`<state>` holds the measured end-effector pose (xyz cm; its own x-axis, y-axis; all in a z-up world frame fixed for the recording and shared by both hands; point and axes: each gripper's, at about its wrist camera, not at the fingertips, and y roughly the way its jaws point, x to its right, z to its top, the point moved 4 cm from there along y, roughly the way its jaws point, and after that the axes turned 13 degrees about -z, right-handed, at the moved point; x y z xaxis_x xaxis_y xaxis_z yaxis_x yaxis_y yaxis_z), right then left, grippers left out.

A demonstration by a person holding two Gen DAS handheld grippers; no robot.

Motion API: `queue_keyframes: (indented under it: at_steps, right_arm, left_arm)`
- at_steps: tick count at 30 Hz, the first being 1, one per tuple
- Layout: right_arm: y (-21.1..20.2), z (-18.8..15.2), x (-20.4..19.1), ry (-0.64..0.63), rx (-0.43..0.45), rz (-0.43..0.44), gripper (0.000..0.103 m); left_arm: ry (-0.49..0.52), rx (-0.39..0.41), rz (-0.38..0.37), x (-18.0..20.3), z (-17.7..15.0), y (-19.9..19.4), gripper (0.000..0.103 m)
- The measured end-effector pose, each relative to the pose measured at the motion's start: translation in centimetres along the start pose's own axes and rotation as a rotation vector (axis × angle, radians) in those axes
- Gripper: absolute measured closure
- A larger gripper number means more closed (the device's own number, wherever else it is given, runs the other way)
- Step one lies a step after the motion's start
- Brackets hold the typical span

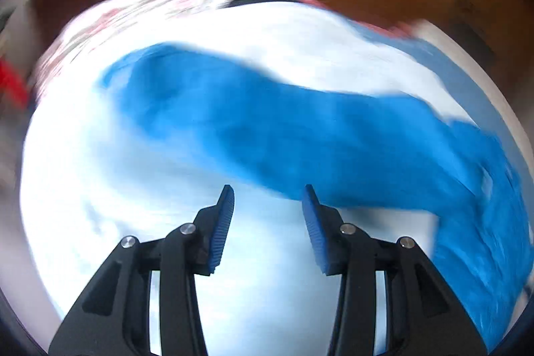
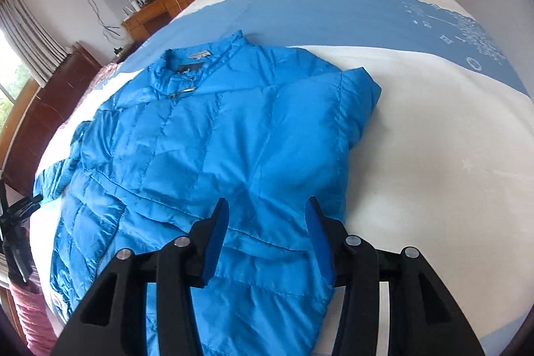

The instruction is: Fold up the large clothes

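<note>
Left gripper (image 1: 267, 224): your jaws stand apart, empty, over bare sheet (image 1: 100, 189) at lower centre of the blurred left view. Sleeve (image 1: 267, 129) runs from mid-left to lower right, clear of the pads. Risk: closing now takes sheet, not cloth.

Jacket (image 2: 213, 155): centre-left of the right view, front up, collar to the upper left, on the bed (image 2: 434, 155).

Right gripper (image 2: 267, 236): your jaws are parted at lower centre, with nothing pinched, above the jacket's right side. Risk: a shallow pinch on this puffy, slick shell likely slips and undoes the fold.
</note>
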<state>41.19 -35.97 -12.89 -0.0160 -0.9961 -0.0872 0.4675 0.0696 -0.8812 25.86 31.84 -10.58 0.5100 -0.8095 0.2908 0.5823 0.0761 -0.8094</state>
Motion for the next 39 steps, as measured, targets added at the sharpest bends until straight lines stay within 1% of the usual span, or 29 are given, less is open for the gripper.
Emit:
queue_keyframes:
  at_steps: [2,4,6,11,14,15,18,22,25,26,27,30,31,33,34,35,37,39]
  right_arm:
    - [0.3,0.0,-0.1,-0.003,-0.005,-0.009,0.055]
    - [0.6,-0.1,-0.2,-0.006,-0.008,-0.016,0.054]
    - [0.8,-0.1,-0.5,-0.01,-0.006,-0.023,0.052]
    - [1.0,-0.2,-0.6,-0.02,0.001,-0.035,0.052]
    - [1.2,-0.2,-0.6,-0.02,-0.002,-0.036,0.052]
    - [1.3,-0.2,-0.6,-0.021,-0.002,-0.038,0.052]
    - [1.7,-0.2,-0.8,-0.03,-0.003,-0.051,0.052]
    - [2.7,-0.4,-0.8,-0.021,-0.014,-0.063,0.052]
    - [3.3,-0.5,-0.7,-0.009,-0.012,-0.063,0.052]
    - [3.3,-0.4,-0.6,-0.009,-0.013,-0.058,0.052]
    - [3.3,-0.3,-0.5,-0.002,-0.018,-0.047,0.052]
    - [2.4,-0.1,0.3,0.049,-0.02,0.017,0.052]
    - [1.9,-0.1,0.4,0.053,-0.011,0.032,0.052]
    - [0.4,-0.1,0.4,0.04,0.025,0.045,0.052]
    - [0.0,-0.1,0.4,0.035,0.036,0.033,0.052]
    - [-0.5,-0.1,0.4,0.027,0.045,0.019,0.052]
    - [-1.0,-0.3,0.2,0.021,0.047,0.024,0.052]
    - [-1.2,-0.5,0.0,0.024,0.033,0.046,0.052]
  left_arm:
    - [-0.09,0.012,0.012,-3.8,0.8,-0.2,0.061]
    - [-0.161,0.016,-0.006,-6.4,1.6,0.1,0.061]
    - [-0.231,0.023,-0.076,-8.7,2.7,0.9,0.061]
    - [-0.306,0.046,-0.165,-11.2,4.7,2.7,0.062]
    - [-0.323,0.068,-0.185,-10.8,5.5,3.7,0.063]
    - [-0.328,0.074,-0.185,-10.9,5.8,3.8,0.068]
    - [-0.328,0.077,-0.153,-10.8,5.8,4.4,0.08]
    - [-0.325,0.085,-0.12,-10.6,5.5,5.2,0.084]
    - [-0.345,0.089,-0.119,-10.7,5.3,5.6,0.086]
    - [-0.344,0.093,-0.117,-10.5,5.4,5.5,0.089]
    - [-0.336,0.1,-0.12,-10.2,5.5,5.2,0.095]
    - [-0.309,0.145,-0.131,-8.5,5.9,3.8,0.098]
    - [-0.291,0.168,-0.147,-7.6,6.3,3.2,0.098]
    - [-0.217,0.214,-0.17,-4.7,6.6,1.1,0.099]
    - [-0.191,0.224,-0.176,-3.6,6.7,0.3,0.099]
    - [-0.152,0.237,-0.197,-1.7,6.7,-0.6,0.1]
    - [-0.08,0.255,-0.247,2.3,6.5,-2.0,0.1]
    - [-0.004,0.268,-0.276,6.3,5.9,-3.1,0.1]
